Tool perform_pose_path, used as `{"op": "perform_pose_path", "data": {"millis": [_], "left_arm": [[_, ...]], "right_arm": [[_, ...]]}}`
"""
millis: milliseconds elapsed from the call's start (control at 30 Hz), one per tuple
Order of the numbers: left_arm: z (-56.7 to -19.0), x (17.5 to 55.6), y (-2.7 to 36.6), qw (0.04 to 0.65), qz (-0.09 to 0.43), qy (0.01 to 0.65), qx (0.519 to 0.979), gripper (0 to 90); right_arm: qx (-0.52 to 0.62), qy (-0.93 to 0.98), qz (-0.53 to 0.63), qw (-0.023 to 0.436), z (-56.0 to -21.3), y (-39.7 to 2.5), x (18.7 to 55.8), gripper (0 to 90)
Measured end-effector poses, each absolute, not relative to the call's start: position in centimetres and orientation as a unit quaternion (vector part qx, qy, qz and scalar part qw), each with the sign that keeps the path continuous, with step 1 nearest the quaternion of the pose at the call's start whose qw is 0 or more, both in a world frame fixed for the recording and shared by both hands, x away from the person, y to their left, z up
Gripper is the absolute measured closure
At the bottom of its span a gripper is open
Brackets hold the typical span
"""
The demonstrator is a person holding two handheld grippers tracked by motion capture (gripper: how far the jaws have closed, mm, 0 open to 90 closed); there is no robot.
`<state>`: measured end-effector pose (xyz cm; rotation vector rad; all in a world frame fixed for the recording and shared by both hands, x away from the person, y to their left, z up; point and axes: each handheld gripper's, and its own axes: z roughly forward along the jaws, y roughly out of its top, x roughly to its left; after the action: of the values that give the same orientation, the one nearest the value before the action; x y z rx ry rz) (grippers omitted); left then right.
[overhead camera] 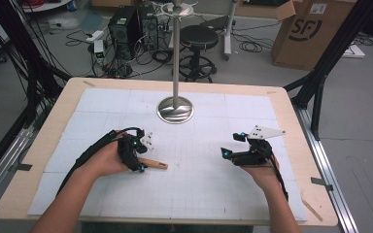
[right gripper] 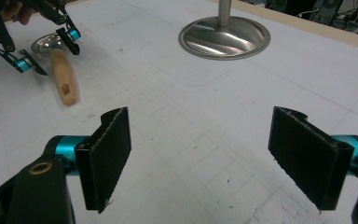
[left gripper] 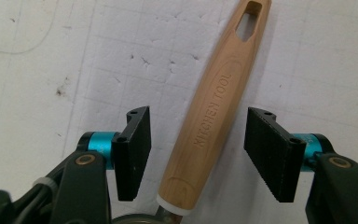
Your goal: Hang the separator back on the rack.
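Straddling smooth, tapered wooden handle [left gripper: 213, 119], ribbed left tool [left gripper: 198, 154] wide; right tool [right gripper: 212, 158] wide.

Lab, computer towers [overhead camera: 133, 31], floor cables [overhead camera: 252, 46]

One tool, one stand, two grippers.
On the table: a single wooden-handled tool [left gripper: 212, 116], one steel stand [overhead camera: 175, 108], one left gripper [left gripper: 193, 149], one right gripper [right gripper: 200, 161].

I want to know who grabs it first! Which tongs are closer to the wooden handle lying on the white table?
Left. The left tongs straddle the light wooden handle, open; the right tongs sit apart across the table.
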<state>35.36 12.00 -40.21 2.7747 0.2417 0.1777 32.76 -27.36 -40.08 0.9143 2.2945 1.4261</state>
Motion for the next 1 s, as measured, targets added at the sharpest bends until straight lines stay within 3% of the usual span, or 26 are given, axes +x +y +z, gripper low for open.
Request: {"op": "perform_pose_path", "data": {"millis": [267,667,1000], "left_arm": [[-40.6,35.4,11.7,0.152,0.055,0.074,0.984,52.7],[-40.7,36.2,10.3,0.101,0.028,0.067,0.992,59.3],[-40.7,36.2,10.4,0.105,0.014,0.068,0.992,66.2]], "right_arm": [[0.315,0.797,0.494,0.144,-40.2,-27.2,32.8,20.2],[0.315,0.799,0.491,0.145,-40.2,-27.2,32.8,20.4],[0.314,0.801,0.49,0.144,-40.2,-27.1,32.8,20.8]]}}
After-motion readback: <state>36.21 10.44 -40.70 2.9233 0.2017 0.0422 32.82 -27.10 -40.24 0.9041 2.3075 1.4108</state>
